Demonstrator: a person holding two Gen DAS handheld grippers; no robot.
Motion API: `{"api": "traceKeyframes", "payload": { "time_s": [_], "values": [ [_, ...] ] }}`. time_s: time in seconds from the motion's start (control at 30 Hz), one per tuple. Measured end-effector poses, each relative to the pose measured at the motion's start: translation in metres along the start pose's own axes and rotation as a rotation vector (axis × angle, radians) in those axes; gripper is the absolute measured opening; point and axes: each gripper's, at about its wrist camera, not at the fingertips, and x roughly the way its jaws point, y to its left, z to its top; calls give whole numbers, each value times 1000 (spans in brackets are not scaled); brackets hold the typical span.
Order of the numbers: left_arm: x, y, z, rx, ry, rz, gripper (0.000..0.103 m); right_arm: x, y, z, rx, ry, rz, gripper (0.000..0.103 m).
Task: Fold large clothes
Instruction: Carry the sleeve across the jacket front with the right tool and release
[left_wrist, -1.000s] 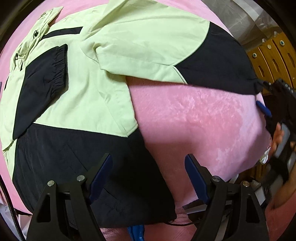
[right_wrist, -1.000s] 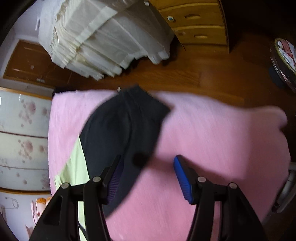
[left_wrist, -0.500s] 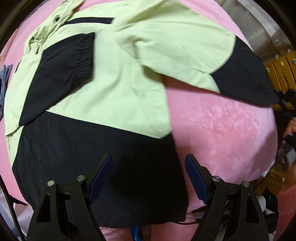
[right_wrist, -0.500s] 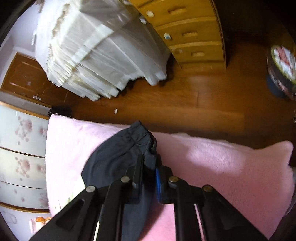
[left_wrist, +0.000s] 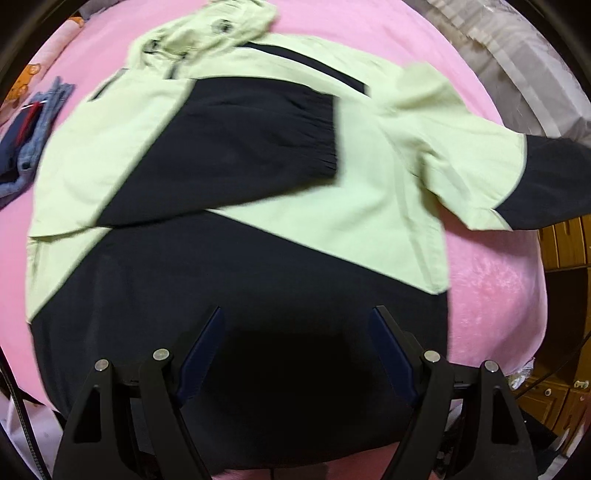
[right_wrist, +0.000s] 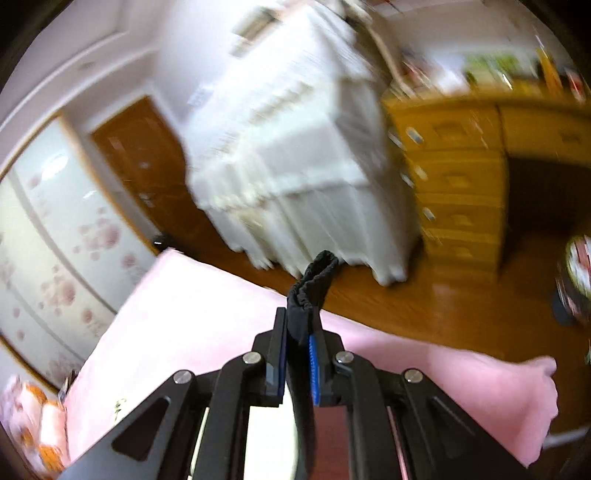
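Two colours, pale green and matte black, panel the smooth jacket spread on the plush pink bed under my released left gripper. My right gripper pinches its gathered black elastic cuff.

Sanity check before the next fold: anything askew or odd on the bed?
Nothing damaged or spilled. The jacket lies unevenly: one sleeve is folded across the chest, while the other sleeve stretches off toward the bed edge, its black cuff pinched in the right gripper. The hood is bunched.
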Motion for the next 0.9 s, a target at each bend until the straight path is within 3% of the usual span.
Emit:
{"api": "traceKeyframes", "payload": {
  "time_s": [0.13, 0.37, 0.5, 0.63, 0.73, 0.9],
  "values": [
    [-17, 68, -3, -28, -28, 8, 79, -36, 82, -17, -108, -65, 137, 9],
    [-28, 178, -4, -132, -58, 21, 79, -67, 207, -80, -262, -68, 336, 9],
    [-29, 237, -6, -200, -77, 29, 79, -66, 267, -136, -303, 42, 434, 9],
    [-27, 280, -10, -264, -76, 28, 79, -61, 309, -204, -367, 150, 476, 9],
    [-25, 305, -13, -299, -74, 19, 79, -51, 330, -270, -449, 233, 474, 9],
    [-19, 333, -18, -326, -68, 28, 79, -22, 329, -357, -549, 416, 392, 12]
  ]
}}
